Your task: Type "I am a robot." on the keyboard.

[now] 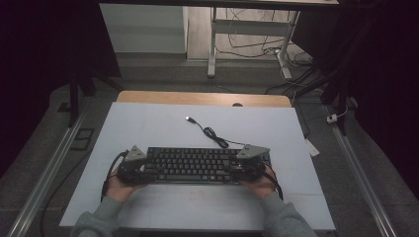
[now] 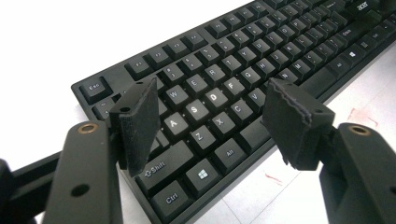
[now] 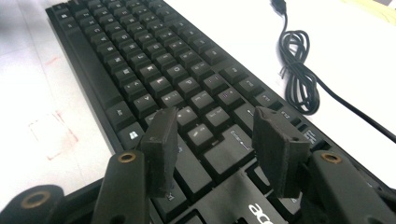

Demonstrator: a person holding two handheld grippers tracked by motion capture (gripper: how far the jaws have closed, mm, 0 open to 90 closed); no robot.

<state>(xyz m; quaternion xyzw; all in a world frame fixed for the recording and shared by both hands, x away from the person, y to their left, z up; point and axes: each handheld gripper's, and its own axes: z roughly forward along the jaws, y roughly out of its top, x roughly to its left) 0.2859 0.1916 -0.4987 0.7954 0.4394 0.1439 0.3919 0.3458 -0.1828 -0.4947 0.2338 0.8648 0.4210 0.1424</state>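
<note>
Right now I've got both sets of fingers over the black keyboard (image 1: 190, 164), which lies flat on the near half of the white table (image 1: 148, 123). At its left end my left fingers (image 2: 212, 123) stand apart above the letter keys, gripping nothing. Over at the right end my right fingers (image 3: 219, 149) gape too, hovering above the keys with nothing between them. Its cable (image 3: 299, 74) coils on the far side, plug lying loose.
</note>
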